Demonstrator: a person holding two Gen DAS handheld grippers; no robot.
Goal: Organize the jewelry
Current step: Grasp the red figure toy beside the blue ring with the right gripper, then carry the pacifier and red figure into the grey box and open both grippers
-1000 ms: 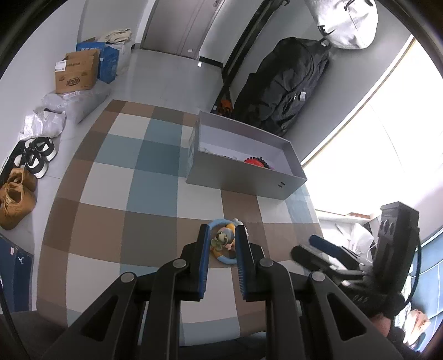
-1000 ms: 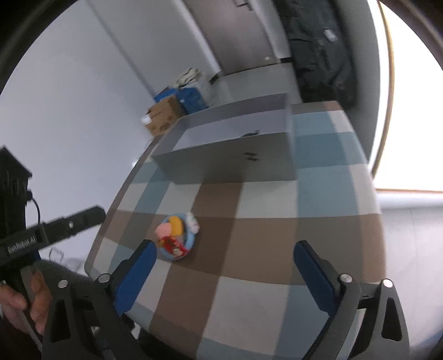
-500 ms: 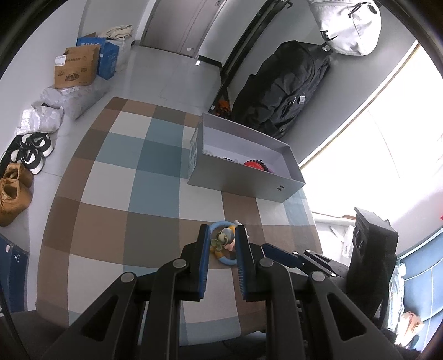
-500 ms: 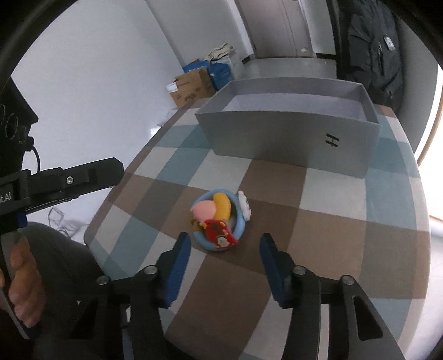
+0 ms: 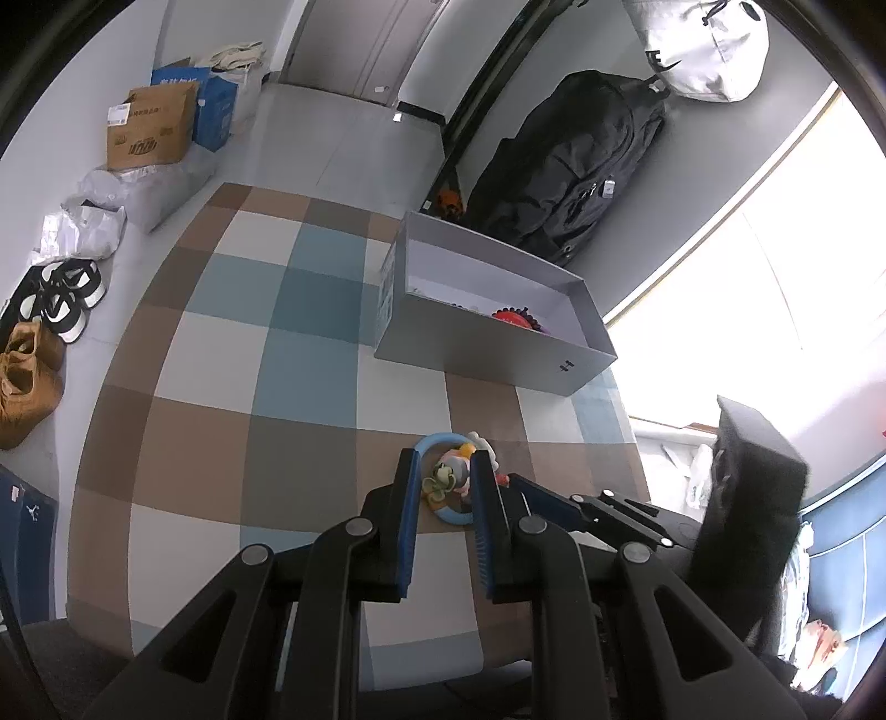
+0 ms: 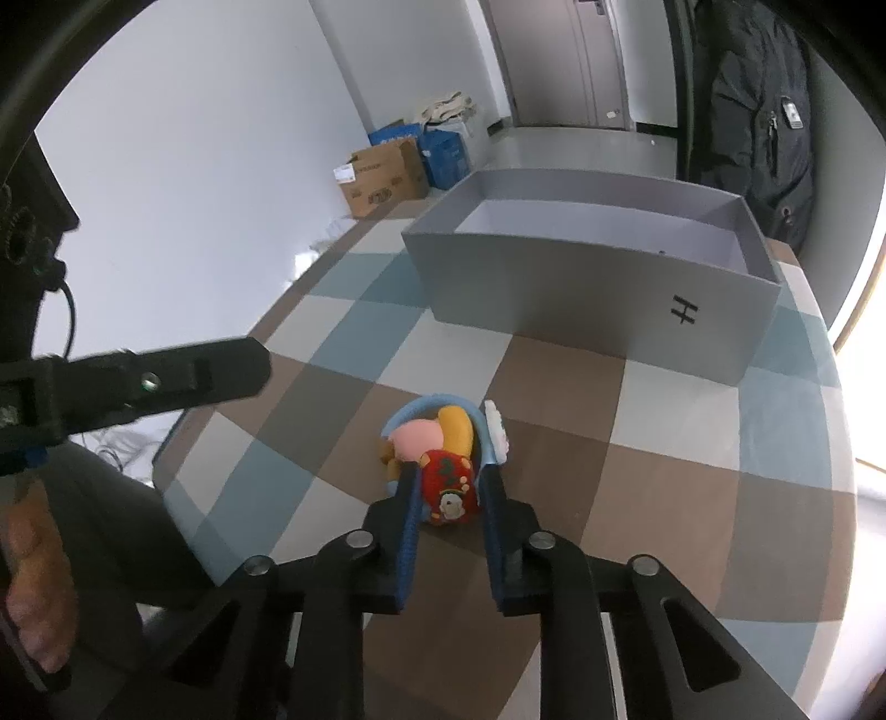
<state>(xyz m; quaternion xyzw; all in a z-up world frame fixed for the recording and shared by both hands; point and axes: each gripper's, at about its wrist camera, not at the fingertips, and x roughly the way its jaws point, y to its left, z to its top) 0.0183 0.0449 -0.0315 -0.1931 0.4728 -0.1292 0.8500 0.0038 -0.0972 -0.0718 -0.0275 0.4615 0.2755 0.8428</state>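
Right claw [image 6: 447,481] now closing around bracelet [image 6: 443,437]

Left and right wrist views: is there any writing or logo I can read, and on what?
"H", tilted sideways: black mark on the grey box front wall.
Cardboard box: dark print and a white label, too blurred to read.
Blue box: white print, too small to read.
White bag: black letters, cut off, unreadable.

Matt grey cardboard box [image 6: 581,288], smooth plastic blue ring [image 6: 443,401], soft cloth checked tablecloth [image 5: 310,354].
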